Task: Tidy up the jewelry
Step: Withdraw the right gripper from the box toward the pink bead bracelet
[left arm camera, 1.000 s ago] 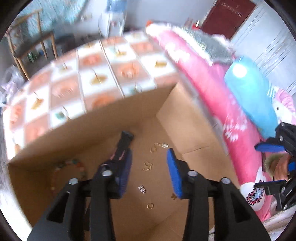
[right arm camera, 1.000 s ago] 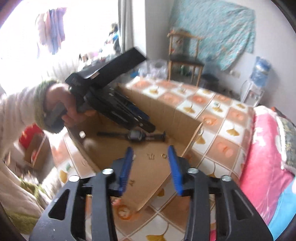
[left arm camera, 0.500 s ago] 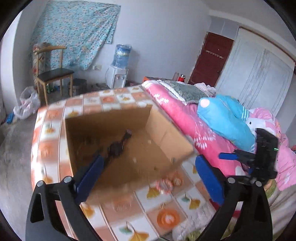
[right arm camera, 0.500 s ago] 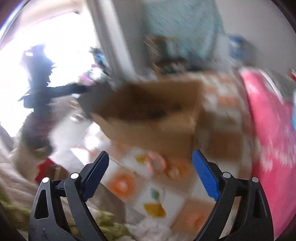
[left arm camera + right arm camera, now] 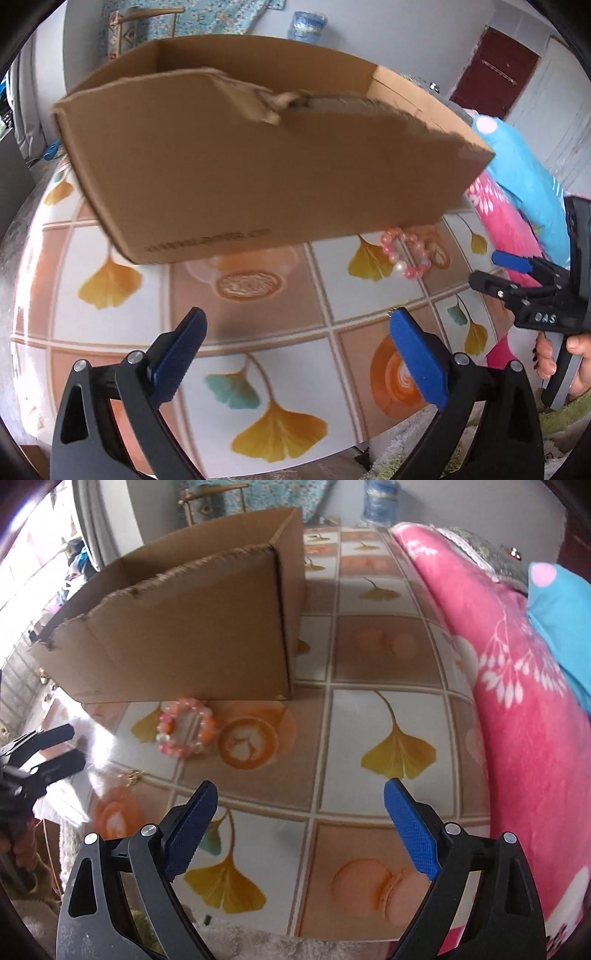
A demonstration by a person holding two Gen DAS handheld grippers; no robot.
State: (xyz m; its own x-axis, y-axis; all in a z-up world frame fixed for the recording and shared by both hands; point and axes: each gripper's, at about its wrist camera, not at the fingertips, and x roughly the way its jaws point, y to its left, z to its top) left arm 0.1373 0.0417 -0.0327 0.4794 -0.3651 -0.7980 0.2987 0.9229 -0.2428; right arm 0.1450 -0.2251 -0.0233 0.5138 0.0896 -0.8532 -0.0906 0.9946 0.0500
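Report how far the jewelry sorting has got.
Done: nothing visibly; the cardboard box hides its inside. In hand: nothing; left gripper and right gripper both hover open. Left: the pink bead bracelet and a small gold piece lie on the tablecloth outside the box.

Left claw (image 5: 295, 354), right claw (image 5: 301, 827): agape, empty

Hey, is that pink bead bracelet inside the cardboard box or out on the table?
Out. The bracelet lies on the patterned tabletop just in front of the cardboard box, by its wall.
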